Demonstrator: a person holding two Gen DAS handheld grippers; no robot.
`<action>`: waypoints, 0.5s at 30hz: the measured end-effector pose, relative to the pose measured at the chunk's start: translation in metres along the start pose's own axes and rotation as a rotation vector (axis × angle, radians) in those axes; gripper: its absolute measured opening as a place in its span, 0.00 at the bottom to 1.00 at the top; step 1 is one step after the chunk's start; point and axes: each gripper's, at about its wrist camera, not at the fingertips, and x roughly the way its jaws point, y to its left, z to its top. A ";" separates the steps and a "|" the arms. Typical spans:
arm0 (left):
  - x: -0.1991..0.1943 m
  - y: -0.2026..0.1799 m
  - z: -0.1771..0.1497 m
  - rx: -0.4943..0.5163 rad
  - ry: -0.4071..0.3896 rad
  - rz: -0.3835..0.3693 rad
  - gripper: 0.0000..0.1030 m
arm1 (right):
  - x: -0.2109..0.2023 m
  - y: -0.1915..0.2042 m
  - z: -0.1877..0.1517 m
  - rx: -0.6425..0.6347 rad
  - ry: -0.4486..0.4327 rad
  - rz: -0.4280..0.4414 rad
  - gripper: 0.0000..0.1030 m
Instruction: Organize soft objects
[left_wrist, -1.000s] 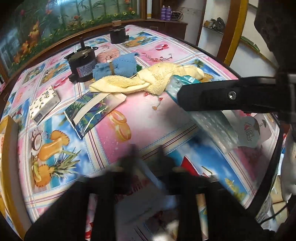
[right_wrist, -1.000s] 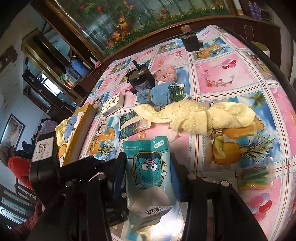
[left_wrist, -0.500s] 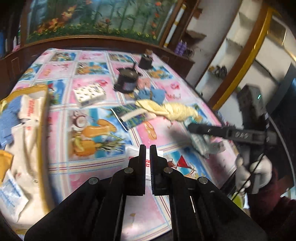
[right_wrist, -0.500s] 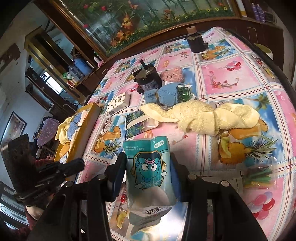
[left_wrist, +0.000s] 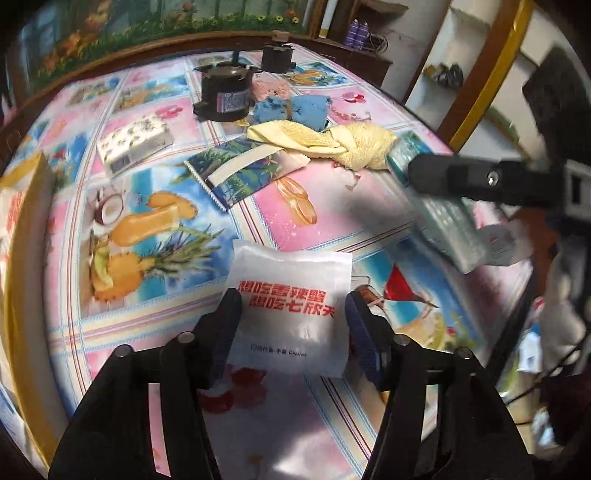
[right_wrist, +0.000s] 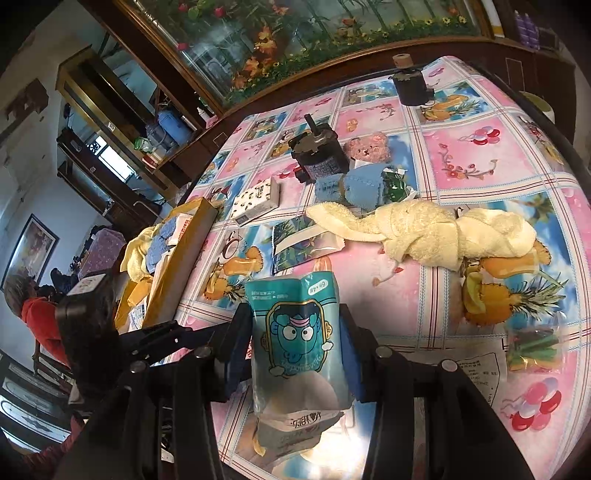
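The left gripper (left_wrist: 291, 314) hovers with jaws apart, straddling the white glove packet (left_wrist: 291, 306) lying flat on the near tabletop (left_wrist: 332, 199), apparently lined up to pinch it. The right gripper (right_wrist: 295, 343) has its jaws clamped on the teal cartoon pouch (right_wrist: 295, 339), lifted clear for carrying.

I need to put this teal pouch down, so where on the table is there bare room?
Free cloth lies between the white packet, the yellow towel and the leaf packet, and on the pineapple print left of the white packet. Crowded: the far middle, around the motor, blue cloth and tissue pack.
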 end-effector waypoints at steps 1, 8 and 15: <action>0.004 -0.007 0.000 0.028 0.007 0.040 0.63 | 0.000 -0.001 0.000 0.004 0.000 0.000 0.44; 0.017 -0.015 0.003 0.077 0.022 0.083 0.77 | 0.006 0.000 -0.002 0.004 0.013 0.014 0.44; 0.000 0.005 -0.003 0.015 0.004 -0.004 0.44 | 0.002 -0.002 -0.003 0.007 -0.001 0.015 0.44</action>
